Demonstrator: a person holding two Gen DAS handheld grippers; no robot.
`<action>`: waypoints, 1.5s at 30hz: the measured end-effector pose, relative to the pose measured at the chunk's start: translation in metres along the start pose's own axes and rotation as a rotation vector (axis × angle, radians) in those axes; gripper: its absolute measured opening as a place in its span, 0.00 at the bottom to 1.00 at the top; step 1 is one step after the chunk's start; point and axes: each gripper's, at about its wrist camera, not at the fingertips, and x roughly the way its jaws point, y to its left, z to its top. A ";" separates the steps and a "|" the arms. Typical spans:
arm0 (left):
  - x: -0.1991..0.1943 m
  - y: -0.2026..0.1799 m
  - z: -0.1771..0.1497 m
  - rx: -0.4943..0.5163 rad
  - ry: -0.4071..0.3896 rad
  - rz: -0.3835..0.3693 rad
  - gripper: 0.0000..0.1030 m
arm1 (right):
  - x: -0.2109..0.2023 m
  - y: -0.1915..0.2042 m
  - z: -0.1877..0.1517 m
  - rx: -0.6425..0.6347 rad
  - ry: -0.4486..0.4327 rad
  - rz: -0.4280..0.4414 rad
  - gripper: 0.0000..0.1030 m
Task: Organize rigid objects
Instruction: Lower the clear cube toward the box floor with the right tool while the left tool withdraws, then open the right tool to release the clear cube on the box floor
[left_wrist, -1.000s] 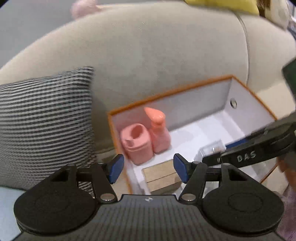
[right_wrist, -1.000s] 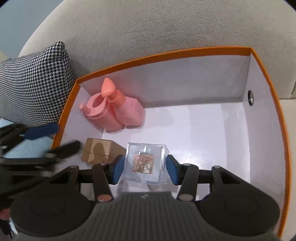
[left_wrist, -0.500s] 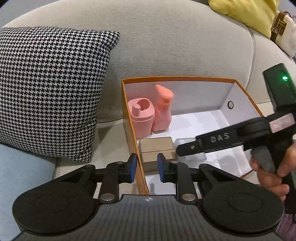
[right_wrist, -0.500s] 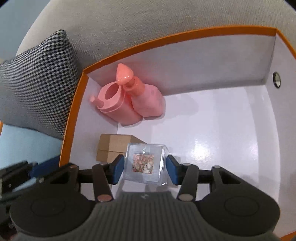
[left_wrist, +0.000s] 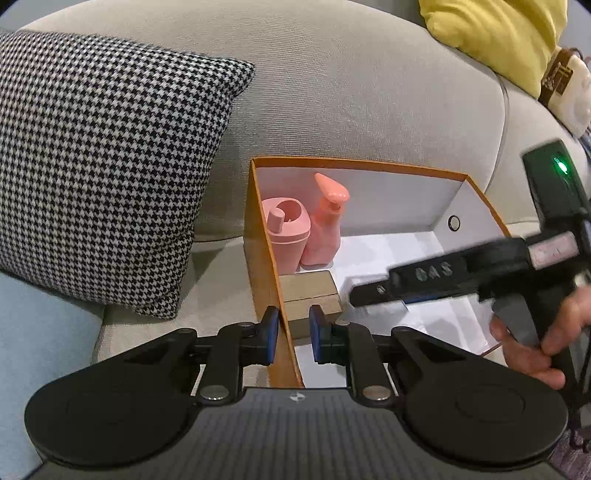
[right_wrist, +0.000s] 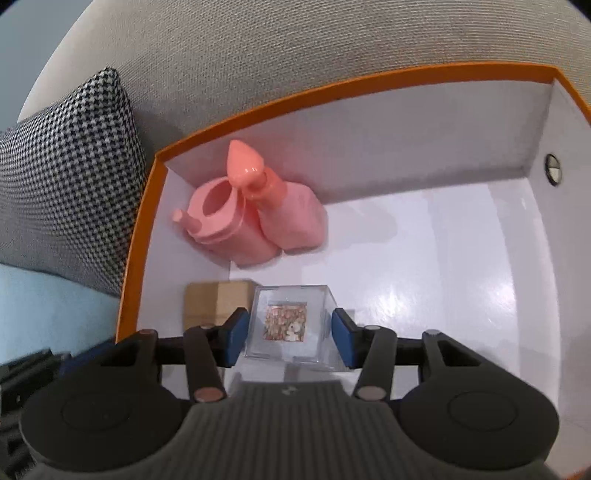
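Note:
An orange box with a white inside (left_wrist: 264, 258) (right_wrist: 369, 83) stands on the sofa seat. In it are a pink cup (left_wrist: 286, 229) (right_wrist: 221, 218), a pink spray bottle (left_wrist: 325, 225) (right_wrist: 288, 210) and a brown cardboard box (left_wrist: 308, 299) (right_wrist: 210, 299). My right gripper (right_wrist: 290, 334) holds a clear cube with a picture inside (right_wrist: 288, 319) low inside the orange box, next to the cardboard box. My left gripper (left_wrist: 291, 338) straddles the orange box's left wall, jaws narrowly apart on either side of it. The right gripper also shows in the left wrist view (left_wrist: 461, 277).
A houndstooth cushion (left_wrist: 99, 162) (right_wrist: 62, 177) leans on the sofa back left of the box. A yellow cushion (left_wrist: 495, 33) and a plush toy (left_wrist: 565, 88) lie at the far right. A pale blue cloth (left_wrist: 33, 350) covers the seat at the left.
My left gripper has narrowed and moved onto the box's left wall. My right gripper has lowered the clear cube deeper into the box, beside the cardboard box.

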 end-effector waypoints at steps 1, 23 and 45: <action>-0.002 0.001 -0.002 -0.008 -0.002 -0.004 0.19 | -0.003 -0.001 -0.004 -0.001 0.012 0.010 0.50; -0.033 0.005 -0.023 -0.021 -0.005 -0.015 0.19 | 0.036 0.028 -0.019 0.013 0.137 0.138 0.50; 0.004 0.011 0.004 0.028 0.031 -0.013 0.16 | 0.024 0.038 0.019 -0.040 0.016 0.008 0.26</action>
